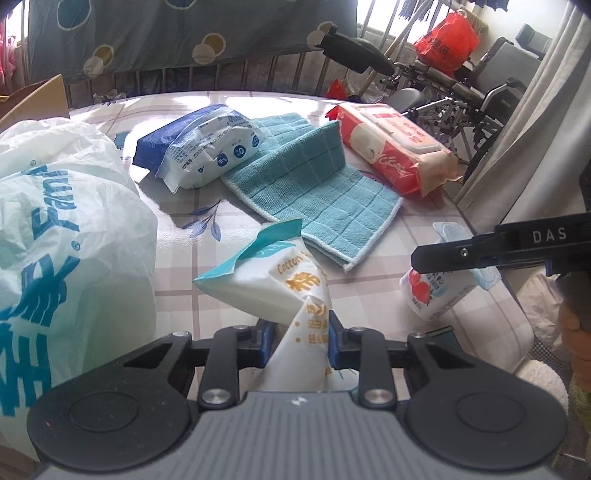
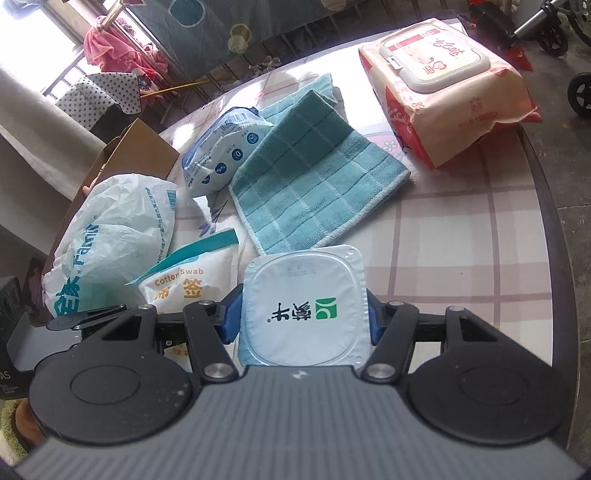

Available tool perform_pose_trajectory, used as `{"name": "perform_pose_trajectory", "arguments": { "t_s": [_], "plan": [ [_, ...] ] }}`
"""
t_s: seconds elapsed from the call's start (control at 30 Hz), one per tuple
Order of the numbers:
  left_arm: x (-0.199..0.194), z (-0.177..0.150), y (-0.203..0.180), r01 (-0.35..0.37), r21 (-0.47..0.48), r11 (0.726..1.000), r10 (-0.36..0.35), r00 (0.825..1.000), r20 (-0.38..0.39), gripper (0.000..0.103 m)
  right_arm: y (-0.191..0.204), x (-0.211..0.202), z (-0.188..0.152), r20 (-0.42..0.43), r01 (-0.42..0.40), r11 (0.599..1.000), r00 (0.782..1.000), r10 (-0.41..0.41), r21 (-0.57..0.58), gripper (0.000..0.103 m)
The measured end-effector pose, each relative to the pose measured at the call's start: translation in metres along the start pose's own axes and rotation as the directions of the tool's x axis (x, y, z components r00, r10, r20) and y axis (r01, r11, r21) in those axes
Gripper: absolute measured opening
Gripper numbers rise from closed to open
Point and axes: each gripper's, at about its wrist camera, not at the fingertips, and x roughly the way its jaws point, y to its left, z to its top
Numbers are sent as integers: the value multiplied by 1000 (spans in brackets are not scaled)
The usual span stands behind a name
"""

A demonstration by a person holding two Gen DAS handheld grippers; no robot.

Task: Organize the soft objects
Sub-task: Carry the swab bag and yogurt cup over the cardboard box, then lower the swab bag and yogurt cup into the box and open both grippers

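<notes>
My left gripper (image 1: pixel 301 341) jaws pinch the white cotton swab bag (image 1: pixel 280 280); my right gripper (image 2: pixel 304 319) jaws clamp the square foil-lidded yogurt cup (image 2: pixel 304 306).

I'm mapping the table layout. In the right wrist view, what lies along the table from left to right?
Cardboard box → white plastic bag → blue-and-white pack → teal cloth → pink wet-wipes pack.

Wheelchair (image 1: pixel 480 92) with red plastic bag (image 1: pixel 447 40) beyond the table, patterned curtain (image 1: pixel 177 33), cardboard box (image 2: pixel 140 155)
</notes>
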Motion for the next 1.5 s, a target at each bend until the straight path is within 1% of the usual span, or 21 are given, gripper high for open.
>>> {"name": "perform_pose_trajectory", "arguments": {
  "t_s": [0.07,0.23,0.33,0.43,0.5,0.57,0.7,0.8,0.87,0.93,1.0,1.03,1.13,1.2,1.27,1.37,1.43,1.5],
  "plan": [
    [-8,-1,-2,14,6,1000,-14,1000,15,28,0,-6,-3,9,-13,1000,1000,13,14,59],
    [-39,-1,-9,52,27,998,-54,996,68,28,14,-29,-6,48,-40,999,998,40,-5,59],
    [-66,3,-5,65,32,997,-69,991,114,27,31,-45,-4,75,-68,997,995,71,-39,59],
    [-100,8,11,66,17,998,-68,983,170,27,56,-59,4,91,-116,990,988,124,-84,59],
    [-127,13,28,41,2,999,-40,974,221,27,79,-64,14,98,-149,981,982,161,-127,59],
    [-156,18,48,1,-16,1000,4,961,278,27,105,-66,26,100,-186,967,974,205,-171,59],
    [-209,27,97,-96,-81,992,119,921,370,27,168,-58,54,79,-275,926,949,304,-258,59],
    [-233,34,138,-169,-146,975,214,895,392,27,224,-44,77,48,-334,885,929,368,-324,59],
    [-237,39,167,-213,-192,958,273,885,377,27,261,-30,93,19,-368,861,917,399,-350,59],
    [-230,45,198,-224,-226,948,293,891,346,27,296,-9,110,-20,-396,845,908,418,-359,59],
    [-213,51,230,-228,-258,939,300,910,286,27,328,16,125,-66,-415,836,905,421,-360,59],
    [-202,53,245,-231,-274,934,302,918,255,27,344,31,132,-88,-415,835,906,413,-360,59],
    [-165,57,288,-226,-302,926,278,950,140,28,385,79,147,-149,-387,846,922,357,-367,59],
    [-142,57,312,-236,-305,923,266,962,58,28,407,114,153,-195,-363,858,930,311,-364,59],
    [-121,61,329,-263,-289,921,271,962,-13,28,423,146,158,-234,-326,871,939,252,-368,59],
    [-95,66,347,-295,-241,924,282,955,-90,28,439,188,161,-277,-266,883,947,164,-387,59],
    [-80,66,352,-303,-224,926,278,951,-134,28,446,216,162,-310,-235,888,944,112,-395,59],
    [-67,67,361,-315,-213,925,280,943,-180,28,449,242,162,-344,-210,891,937,65,-403,59]
  ]
}}
